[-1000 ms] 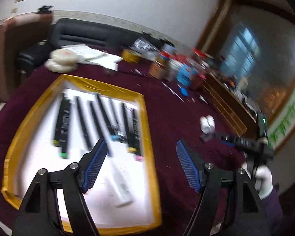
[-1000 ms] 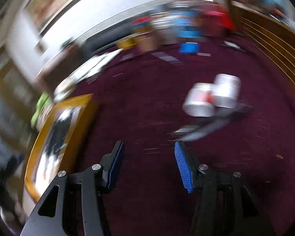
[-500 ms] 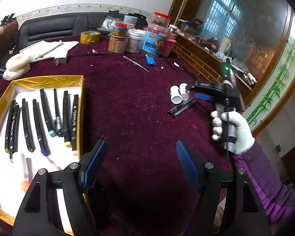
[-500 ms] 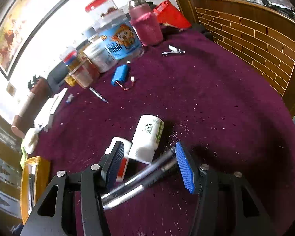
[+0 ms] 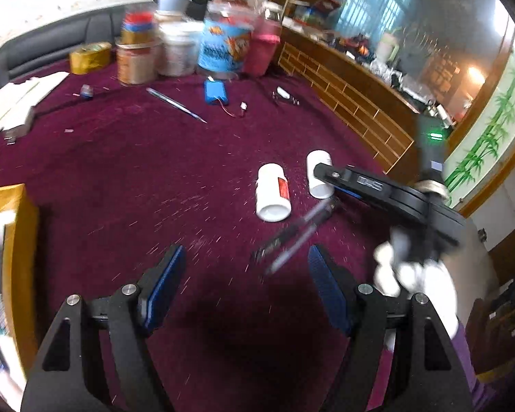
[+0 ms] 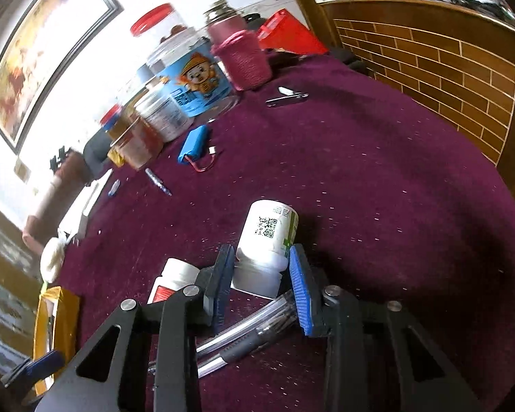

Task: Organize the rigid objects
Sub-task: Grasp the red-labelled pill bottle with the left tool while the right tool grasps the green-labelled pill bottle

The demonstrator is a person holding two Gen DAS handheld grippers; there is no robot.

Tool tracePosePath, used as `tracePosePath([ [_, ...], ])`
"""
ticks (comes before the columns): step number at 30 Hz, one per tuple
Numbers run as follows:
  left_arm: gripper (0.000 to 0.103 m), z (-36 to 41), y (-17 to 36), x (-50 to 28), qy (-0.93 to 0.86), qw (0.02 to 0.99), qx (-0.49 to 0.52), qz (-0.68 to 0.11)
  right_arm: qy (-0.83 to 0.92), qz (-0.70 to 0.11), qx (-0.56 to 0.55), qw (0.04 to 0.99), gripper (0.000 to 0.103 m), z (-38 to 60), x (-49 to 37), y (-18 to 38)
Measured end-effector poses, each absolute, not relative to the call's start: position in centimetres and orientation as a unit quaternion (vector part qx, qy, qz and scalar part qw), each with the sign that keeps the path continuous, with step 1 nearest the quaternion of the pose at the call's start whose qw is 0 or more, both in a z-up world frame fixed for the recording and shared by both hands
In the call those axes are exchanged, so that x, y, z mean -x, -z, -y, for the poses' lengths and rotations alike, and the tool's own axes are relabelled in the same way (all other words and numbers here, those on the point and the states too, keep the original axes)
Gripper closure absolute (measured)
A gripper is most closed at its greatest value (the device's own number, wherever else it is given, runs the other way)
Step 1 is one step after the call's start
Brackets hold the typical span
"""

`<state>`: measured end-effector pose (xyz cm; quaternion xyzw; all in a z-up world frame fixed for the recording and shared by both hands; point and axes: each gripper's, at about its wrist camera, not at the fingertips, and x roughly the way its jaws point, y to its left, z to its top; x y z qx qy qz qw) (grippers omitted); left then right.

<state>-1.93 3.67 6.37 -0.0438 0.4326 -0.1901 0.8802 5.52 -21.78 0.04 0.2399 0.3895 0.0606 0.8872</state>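
Two white bottles lie on the maroon cloth: one with a QR code point(image 6: 271, 230) point(image 5: 317, 161) and one with a red label point(image 6: 173, 278) point(image 5: 271, 192). My right gripper point(image 6: 261, 267) point(image 5: 326, 178) is closing on the QR bottle's cap end, and both blue pads touch it. Two pens point(image 6: 250, 329) point(image 5: 292, 237) lie on the cloth under its fingers. My left gripper point(image 5: 245, 257) hangs open and empty above the cloth, just short of the pens. The gold-rimmed tray point(image 5: 13, 226) point(image 6: 58, 316) of markers sits at the far left.
Jars and tins point(image 5: 223, 44) crowd the table's far side. Near them lie a tape roll point(image 5: 89, 56), a blue battery pack point(image 5: 216, 91) and a loose pen point(image 5: 175, 103). A brick-patterned wooden cabinet point(image 5: 360, 110) borders the right. A white-gloved hand point(image 5: 415, 274) holds the right gripper.
The left gripper has swung right, away from the marker tray toward the bottles and pens, still open. The right gripper has moved forward over the pens and narrowed its jaws onto the QR bottle.
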Motion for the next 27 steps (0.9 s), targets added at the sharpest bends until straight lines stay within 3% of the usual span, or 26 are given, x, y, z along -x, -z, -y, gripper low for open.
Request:
tracePosePath([
  [14,0.031,4.3,-0.6,-7.2,0.183,0.868,-0.064,-0.457,-0.065,-0.394,-0.276,0.874,0.074,22.9,-6.0,0.4],
  [16,0.056,5.5,-0.2,-7.3,0.187,0.869,-0.103,-0.447,-0.064,-0.394,-0.273,0.875,0.074,22.8,-6.1,0.3],
  [18,0.072,5.9,-0.3,-6.9,0.196,0.870,-0.111,-0.439,-0.062,-0.393,-0.267,0.878,0.074,22.7,-6.1,0.3],
  [27,0.071,2.7,-2.5,-5.3,0.232,0.860,-0.003,-0.455,-0.058,-0.380,-0.260,0.886,0.074,22.8,-6.1,0.1],
])
